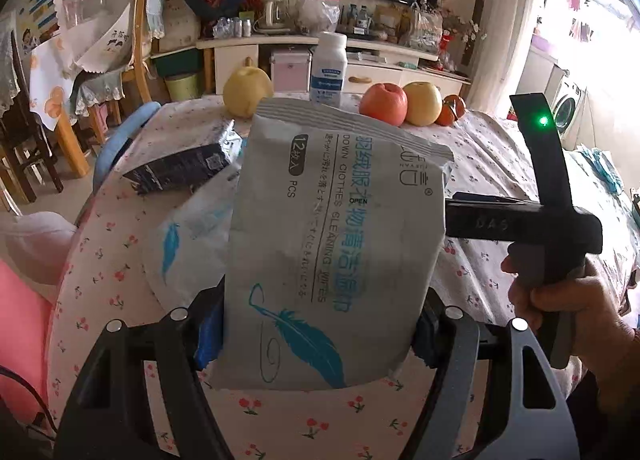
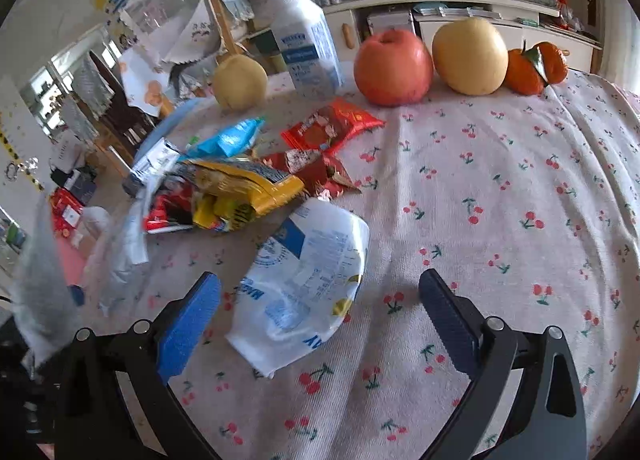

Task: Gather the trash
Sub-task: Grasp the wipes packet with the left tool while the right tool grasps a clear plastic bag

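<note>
Holding the flat grey wipes packet [image 1: 332,244] in your left jaws, pinch the soft, light white plastic wrapper [image 2: 308,284] mid-body with your spread right jaws.

Grey wipes packet [image 1: 332,227] with teal feather print; cherry-patterned pale tablecloth [image 2: 500,187]; blue-padded claw [image 2: 320,300].

Black hand-held gripper [image 2: 320,316] frame (silver screws), blue pads [image 2: 188,324].
</note>
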{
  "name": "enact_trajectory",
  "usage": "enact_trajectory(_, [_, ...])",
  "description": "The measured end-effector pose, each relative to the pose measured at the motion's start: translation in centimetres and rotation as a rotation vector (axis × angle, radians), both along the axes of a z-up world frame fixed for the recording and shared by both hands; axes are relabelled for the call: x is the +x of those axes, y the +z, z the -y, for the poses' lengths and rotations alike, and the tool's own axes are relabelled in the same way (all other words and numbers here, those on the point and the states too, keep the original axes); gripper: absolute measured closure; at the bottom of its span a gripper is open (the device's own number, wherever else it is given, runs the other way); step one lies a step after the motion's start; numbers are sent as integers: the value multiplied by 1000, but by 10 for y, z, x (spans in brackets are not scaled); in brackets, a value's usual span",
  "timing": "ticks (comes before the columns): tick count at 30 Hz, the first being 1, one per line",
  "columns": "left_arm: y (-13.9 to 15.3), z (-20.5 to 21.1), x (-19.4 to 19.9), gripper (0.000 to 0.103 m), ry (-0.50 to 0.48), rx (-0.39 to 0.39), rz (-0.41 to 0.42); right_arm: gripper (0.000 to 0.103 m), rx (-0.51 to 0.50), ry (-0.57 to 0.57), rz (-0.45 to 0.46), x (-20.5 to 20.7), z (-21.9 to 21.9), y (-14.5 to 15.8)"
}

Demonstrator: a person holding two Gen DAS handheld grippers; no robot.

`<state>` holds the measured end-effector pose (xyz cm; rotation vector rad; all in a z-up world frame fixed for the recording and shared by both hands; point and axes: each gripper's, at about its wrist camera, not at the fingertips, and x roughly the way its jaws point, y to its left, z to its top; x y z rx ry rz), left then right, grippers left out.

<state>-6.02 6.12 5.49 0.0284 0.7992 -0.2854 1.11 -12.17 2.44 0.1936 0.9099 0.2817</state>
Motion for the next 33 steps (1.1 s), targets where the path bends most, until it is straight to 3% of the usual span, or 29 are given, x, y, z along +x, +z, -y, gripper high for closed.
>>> enact_trajectory(3, [-2, -8, 1, 30, 6, -19, 0, 5, -23, 34, 5, 0, -13, 0])
enact_trajectory(6, [-5, -14, 4, 30, 18, -38, 0, 7, -120, 57, 22, 0, -26, -2])
enact_trajectory(7, [-7, -16, 6, 30, 22, -42, -2, 11, -158, 67, 26, 0, -30, -4])
enact_trajectory(9, [-9, -19, 7, 30, 25, -47, -7, 30, -196, 70, 38, 0, -33, -3])
enact_trajectory(17, [-10, -29, 10, 30, 28, -71, 5, 31, -214, 88, 42, -2, -34, -5])
enact_trajectory(27, [-11, -42, 8, 30, 19, -73, 10, 31, -126, 95, 23, -17, -25, -1])
enact_trajectory(33, [-9, -58, 1, 30, 31, -95, 25, 31, -47, 103, 56, -42, -23, 10])
